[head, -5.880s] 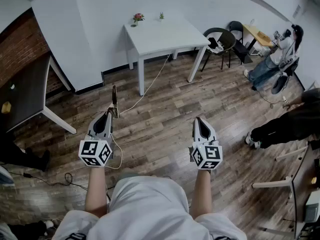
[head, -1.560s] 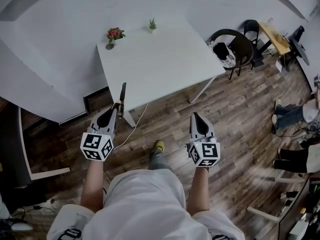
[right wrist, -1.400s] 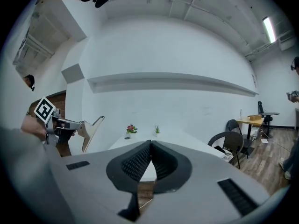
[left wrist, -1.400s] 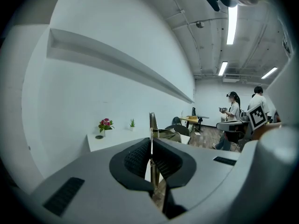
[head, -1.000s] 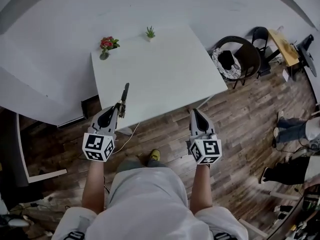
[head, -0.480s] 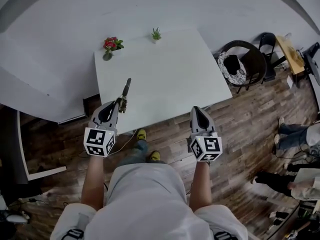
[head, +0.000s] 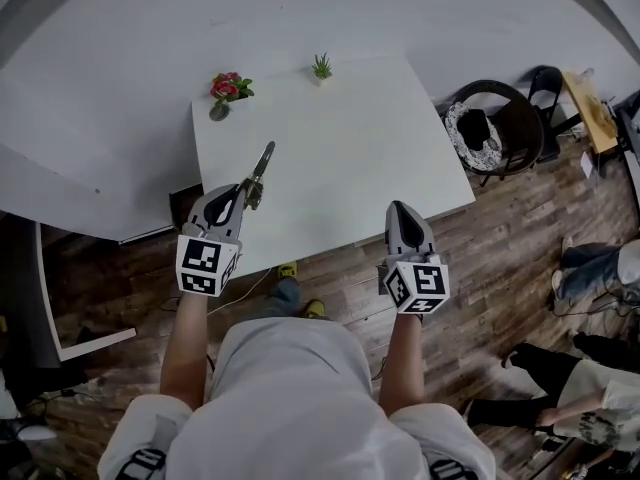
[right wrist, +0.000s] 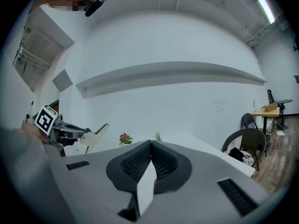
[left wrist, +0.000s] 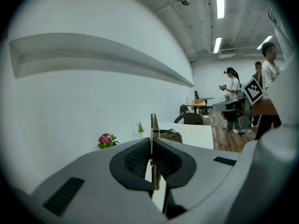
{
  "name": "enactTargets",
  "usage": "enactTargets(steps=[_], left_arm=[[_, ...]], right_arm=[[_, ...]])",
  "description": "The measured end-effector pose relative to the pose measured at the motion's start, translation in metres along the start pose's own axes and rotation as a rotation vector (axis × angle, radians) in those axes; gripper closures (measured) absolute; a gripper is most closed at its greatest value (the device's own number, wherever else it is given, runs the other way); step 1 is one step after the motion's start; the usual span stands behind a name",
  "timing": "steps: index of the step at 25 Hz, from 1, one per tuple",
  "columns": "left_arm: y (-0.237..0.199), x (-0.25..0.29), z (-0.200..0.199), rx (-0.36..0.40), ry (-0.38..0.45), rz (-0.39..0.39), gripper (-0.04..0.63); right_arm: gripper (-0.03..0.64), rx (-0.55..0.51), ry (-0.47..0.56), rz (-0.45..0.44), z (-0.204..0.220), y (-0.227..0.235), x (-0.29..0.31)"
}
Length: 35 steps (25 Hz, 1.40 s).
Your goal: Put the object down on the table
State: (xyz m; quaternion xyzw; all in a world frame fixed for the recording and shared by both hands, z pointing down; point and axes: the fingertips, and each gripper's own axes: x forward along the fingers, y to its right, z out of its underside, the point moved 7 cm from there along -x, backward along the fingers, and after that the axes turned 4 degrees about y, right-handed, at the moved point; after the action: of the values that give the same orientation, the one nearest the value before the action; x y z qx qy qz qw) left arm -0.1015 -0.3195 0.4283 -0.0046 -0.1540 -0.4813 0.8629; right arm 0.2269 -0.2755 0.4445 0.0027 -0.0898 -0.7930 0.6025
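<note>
My left gripper (head: 247, 190) is shut on a slim flat object (head: 262, 163), dark with a brass-coloured part, which sticks out forward past the fingertips. In the left gripper view the object (left wrist: 153, 129) stands edge-on between the closed jaws of that gripper (left wrist: 152, 146). It hangs over the near left part of the white table (head: 340, 148). My right gripper (head: 397, 210) is shut with nothing in it, its tip just over the table's near edge. In the right gripper view that gripper (right wrist: 150, 143) faces the wall, with the left gripper (right wrist: 88, 136) off to its left.
A red flower pot (head: 228, 88) and a small green plant (head: 321, 66) stand at the table's far edge by the wall. A dark chair (head: 490, 128) sits right of the table. People stand or sit at the far right (head: 600, 268).
Both grippers have moved forward to the table: the left one with the object is now over its near left part, and the right one's tip has reached its near edge.
</note>
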Motion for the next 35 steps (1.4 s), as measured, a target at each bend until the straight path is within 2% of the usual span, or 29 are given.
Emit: enactTargets(steps=[4,11,22,31,35], left_arm=[[-0.008,0.018,0.007,0.050,-0.029,0.008,0.571],[-0.015,0.052,0.015,0.191,-0.107,0.032,0.571],[-0.009,0.113,0.046,0.508,-0.262,0.132,0.571],[-0.026,0.156,0.088,0.532,-0.366,0.173,0.571],[-0.028,0.169,0.101,0.592,-0.406,0.190,0.570]], right_arm=[[0.609,0.000,-0.015,-0.004,0.007,0.002,0.013],[0.609,0.009,-0.035,-0.007,0.010,0.011,0.033],[0.609,0.015,-0.060,-0.016,0.020,0.019,0.059],[0.608,0.005,-0.102,-0.026,0.030,0.019,0.081],[0.609,0.009,-0.120,-0.023,0.033,0.022,0.088]])
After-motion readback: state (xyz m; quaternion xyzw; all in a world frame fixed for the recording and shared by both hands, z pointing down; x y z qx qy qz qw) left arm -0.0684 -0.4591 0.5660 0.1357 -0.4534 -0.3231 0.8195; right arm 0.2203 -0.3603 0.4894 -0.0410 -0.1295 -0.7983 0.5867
